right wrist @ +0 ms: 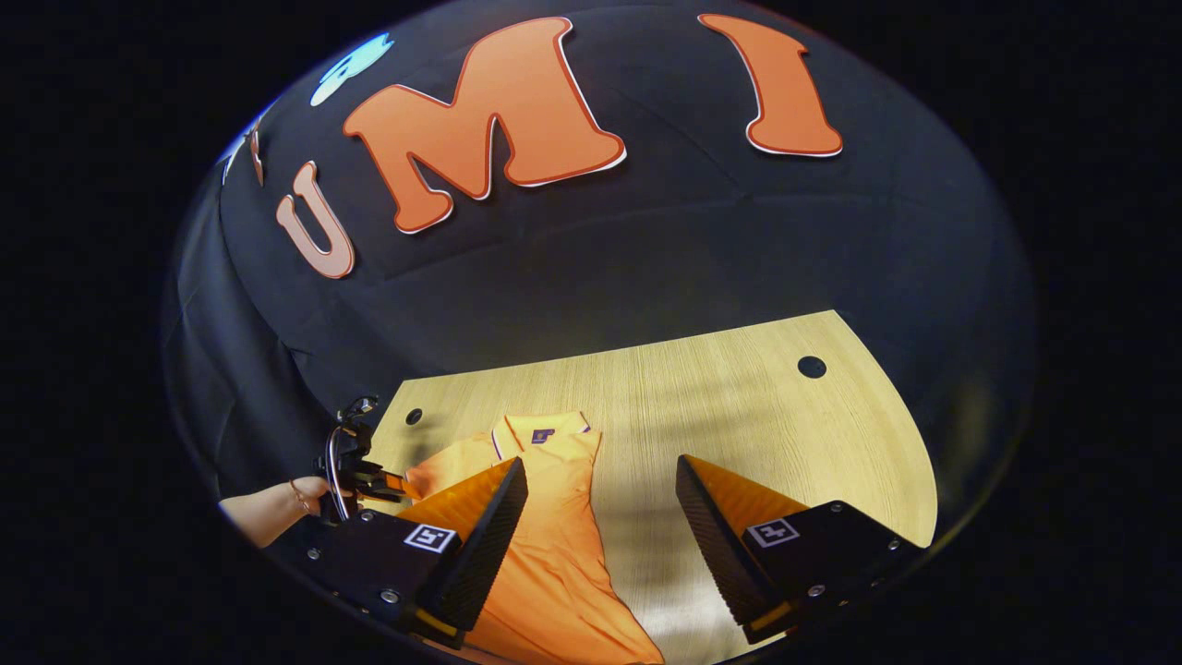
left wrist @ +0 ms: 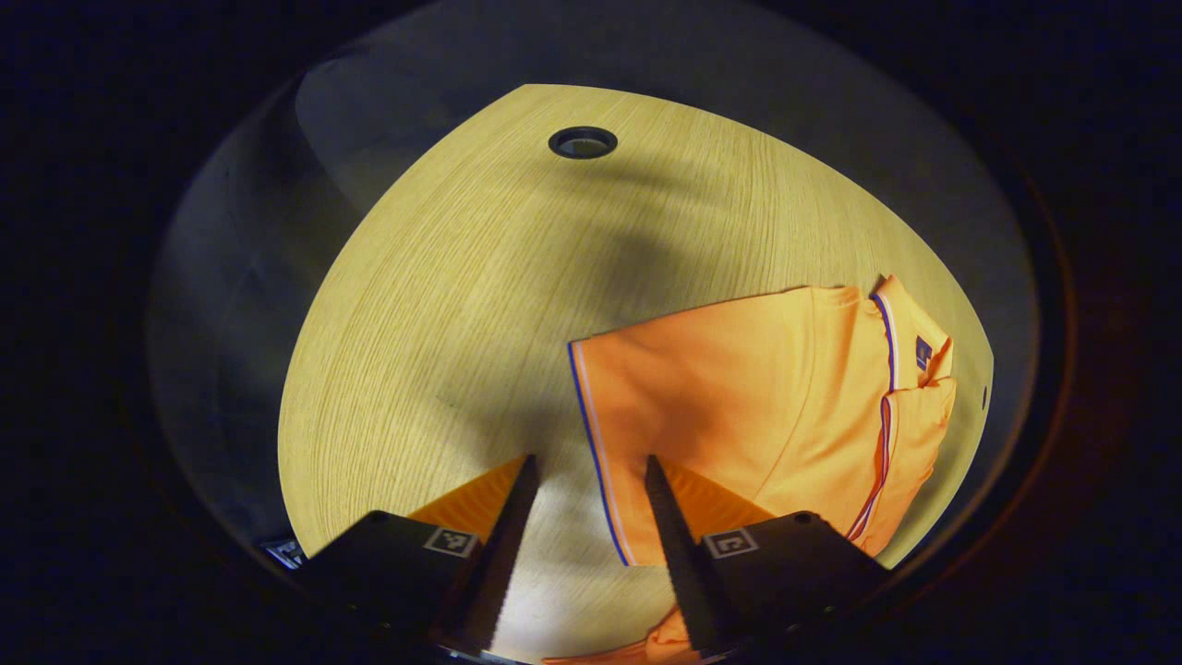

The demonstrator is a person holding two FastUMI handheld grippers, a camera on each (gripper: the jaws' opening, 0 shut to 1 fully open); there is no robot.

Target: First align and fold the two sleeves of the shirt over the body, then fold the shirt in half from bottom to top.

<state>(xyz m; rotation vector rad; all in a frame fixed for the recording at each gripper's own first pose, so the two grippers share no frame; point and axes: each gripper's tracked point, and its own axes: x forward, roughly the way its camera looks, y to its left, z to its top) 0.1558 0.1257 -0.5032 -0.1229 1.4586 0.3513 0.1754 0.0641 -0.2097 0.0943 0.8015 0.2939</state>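
**Both grippers open above the orange shirt on the wooden table**

Left gripper view: the left gripper hangs over the table with its two fingers spread apart and nothing between them but bare wood and the striped hem of a sleeve. The orange shirt lies flat to the right of centre. Its sleeve, edged with a blue and white stripe, points toward the gripper, and the hem runs down just inside the right finger. The collar, also striped, sits at the far right near the table edge. A round black grommet hole is set in the wood well beyond the shirt. A broad shadow falls across the tabletop between the hole and the shirt.

Right gripper view: the right gripper is likewise open, its fingers wide apart over the table. The shirt stretches from the collar down past the left finger, part of it hidden behind that finger. At the far left a hand holds the other gripper close to the shirt's edge; whether it touches the fabric cannot be told. The black booth wall rises behind the table.
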